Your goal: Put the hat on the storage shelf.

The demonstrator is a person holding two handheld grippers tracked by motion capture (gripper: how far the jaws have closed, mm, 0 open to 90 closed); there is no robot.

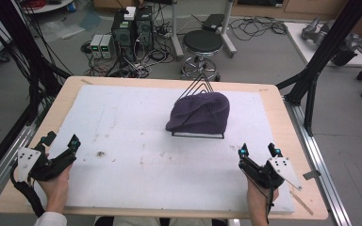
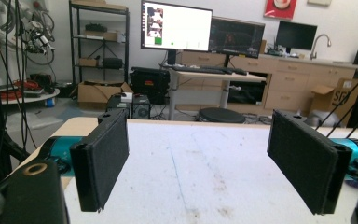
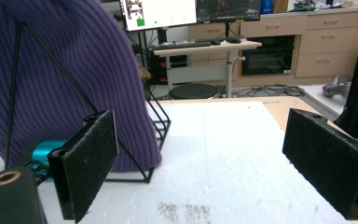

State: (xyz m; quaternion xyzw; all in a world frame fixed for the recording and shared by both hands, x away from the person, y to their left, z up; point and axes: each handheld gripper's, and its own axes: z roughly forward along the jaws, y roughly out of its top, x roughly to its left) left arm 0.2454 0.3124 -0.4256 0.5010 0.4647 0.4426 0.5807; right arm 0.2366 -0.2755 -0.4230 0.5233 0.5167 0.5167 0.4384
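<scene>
A purple knitted hat (image 1: 199, 113) hangs over a black wire rack (image 1: 197, 86) at the middle back of the white mat (image 1: 122, 122). In the right gripper view the hat (image 3: 56, 74) rises large at the left, with the wire rack (image 3: 156, 126) around it. My left gripper (image 1: 62, 142) rests near the mat's left edge, jaws wide apart and nothing between them; the same open gap shows in its own view (image 2: 205, 163). My right gripper (image 1: 259, 150) sits at the front right, also open and empty, short of the hat (image 3: 205, 172).
The white mat has brown smudges (image 1: 101, 153) near its front left. The wooden table edge (image 1: 283, 113) rims the mat. Beyond the table stand a black stool (image 1: 202, 44), computer towers (image 1: 132, 28) with cables, and a black frame leg (image 1: 316, 66) at the right.
</scene>
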